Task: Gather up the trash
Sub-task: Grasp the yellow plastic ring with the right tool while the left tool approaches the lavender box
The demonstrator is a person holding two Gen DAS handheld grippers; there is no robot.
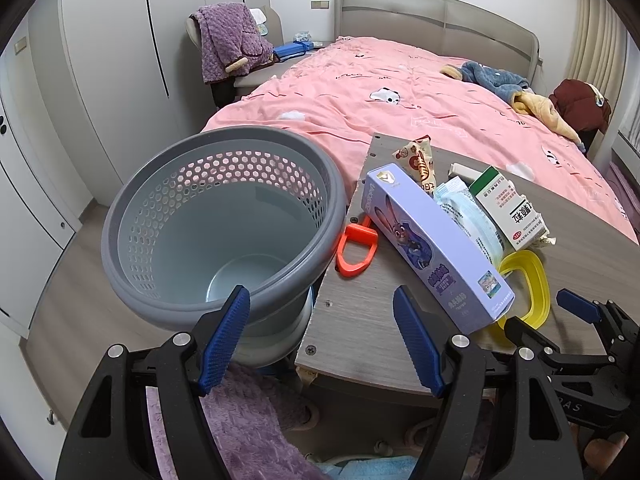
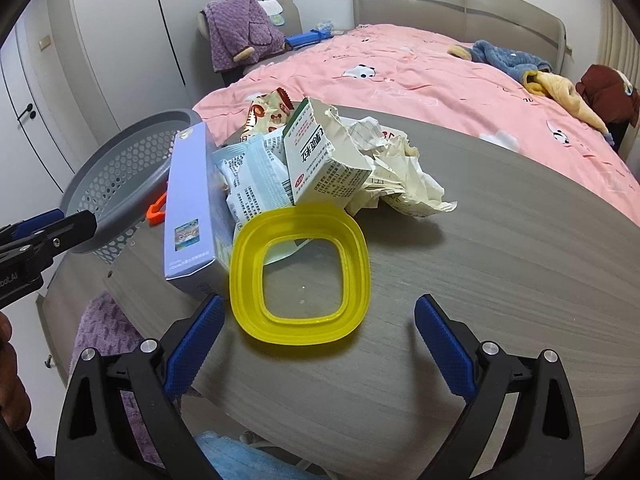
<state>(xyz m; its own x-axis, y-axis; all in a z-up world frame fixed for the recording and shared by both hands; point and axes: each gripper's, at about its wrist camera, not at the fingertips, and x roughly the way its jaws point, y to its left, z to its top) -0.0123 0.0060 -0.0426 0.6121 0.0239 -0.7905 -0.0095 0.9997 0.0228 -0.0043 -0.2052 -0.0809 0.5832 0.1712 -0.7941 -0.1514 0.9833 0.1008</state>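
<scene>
Both pairs of fingers stand spread wide with nothing between them. The left gripper (image 1: 322,312) hovers at the near rim of the round grey plastic waste basket (image 1: 132,216), whose upper wall is pierced with hexagonal holes; the basket looks bare inside and stands just beside the left edge of the grey wood-grain bench (image 2: 500,280). The right gripper (image 2: 318,320) hangs low over the bench, lined up with the yellow translucent plastic lid ring (image 2: 300,276), a rounded square frame lying flat and nearest to it.

Collection seems not yet begun: all the trash sits heaped on the bench. Behind the ring lie a long lilac cardboard box printed with a cartoon rabbit (image 1: 432,240), a torn white-and-green medicine carton (image 2: 320,160), a pale blue crinkly plastic wrapper (image 2: 256,180), crumpled printed paper (image 2: 400,172), a beige foil snack packet (image 1: 420,160) and a small orange plastic handle-shaped piece (image 1: 356,252) close to the basket.

Next, I judge, the right fingers should close across one side of the ring. Being thin, smooth and flat against the bench, it may slip or need tipping first. The cartons look light and stiff, easy to pinch; paper and wrapper will crush and may drag neighbours along.
</scene>
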